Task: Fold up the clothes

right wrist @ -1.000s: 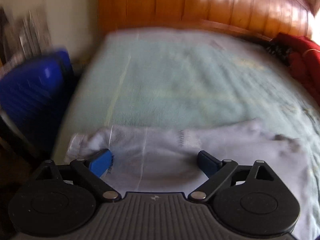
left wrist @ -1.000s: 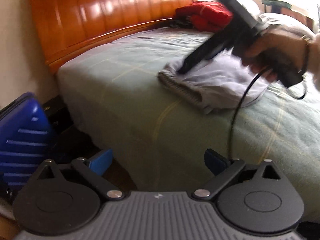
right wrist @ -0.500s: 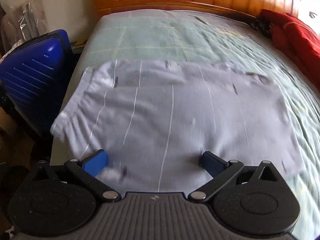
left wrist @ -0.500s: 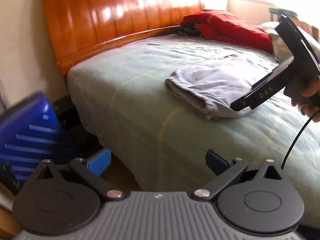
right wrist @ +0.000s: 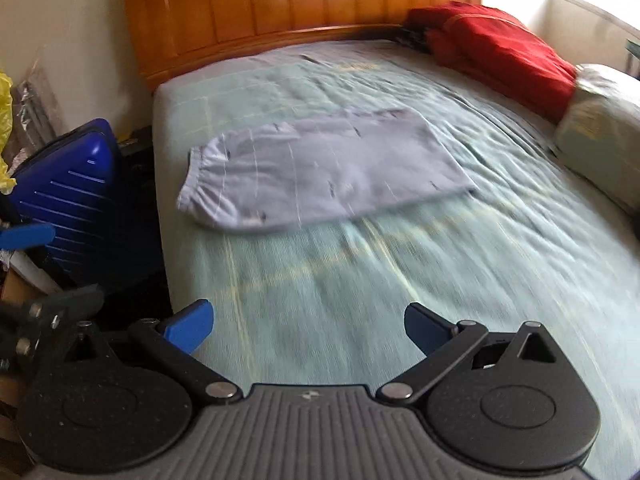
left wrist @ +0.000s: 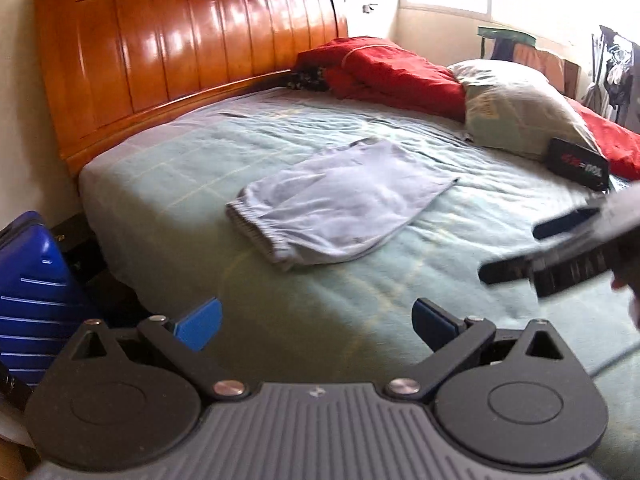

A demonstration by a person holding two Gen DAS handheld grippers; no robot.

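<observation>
Both claws have withdrawn from the pale lavender elastic-waisted folded garment (left wrist: 340, 200): the right claw (right wrist: 306, 330), directly over the fabric half a second ago, now hangs back over bare green quilted bedspread (right wrist: 400, 280) with its jaws apart and empty, and the left claw (left wrist: 316, 322) is likewise spread wide, holding nothing. That garment lies flat on the bed near the glossy orange wooden headboard (left wrist: 180, 52), untouched, which suggests this fold is complete or awaiting the next grasp.
</observation>
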